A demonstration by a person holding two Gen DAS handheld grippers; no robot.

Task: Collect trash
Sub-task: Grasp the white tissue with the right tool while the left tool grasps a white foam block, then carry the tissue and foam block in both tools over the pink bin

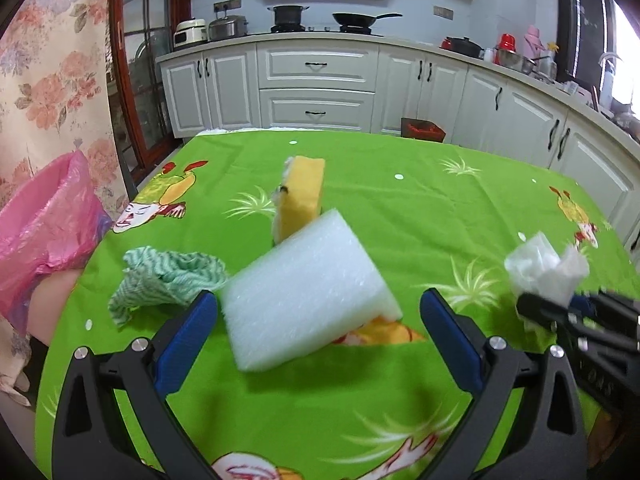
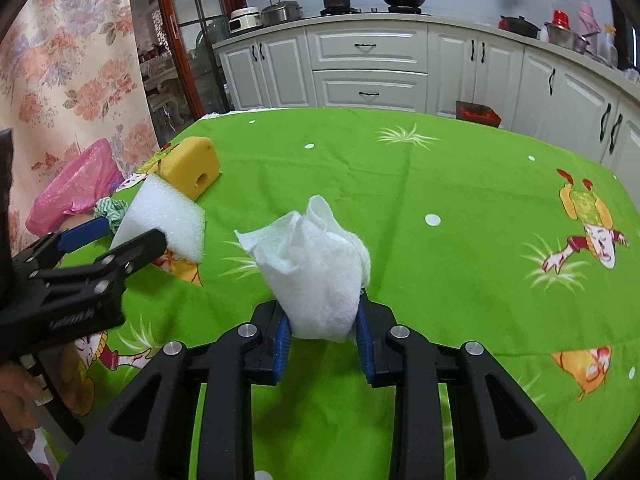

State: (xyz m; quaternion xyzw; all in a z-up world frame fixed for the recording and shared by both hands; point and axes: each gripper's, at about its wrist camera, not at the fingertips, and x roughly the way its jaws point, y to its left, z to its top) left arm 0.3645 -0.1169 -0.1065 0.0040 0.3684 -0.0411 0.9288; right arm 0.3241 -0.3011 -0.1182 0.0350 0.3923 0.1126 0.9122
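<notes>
Fingers of my right gripper (image 2: 323, 332) pinch the crumpled tissue (image 2: 316, 268), light and squashy, mid-tabletop, while my left gripper (image 1: 318, 312) gapes around the foam block (image 1: 308, 292), featherlight but springy, best squeezed across its flat faces.

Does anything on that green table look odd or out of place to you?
The white foam block is tilted, one edge propped on the yellow sponge, not flat on the green tablecloth. A green-striped cloth lies crumpled beside it. The crumpled white tissue is pinched in the right gripper.
</notes>
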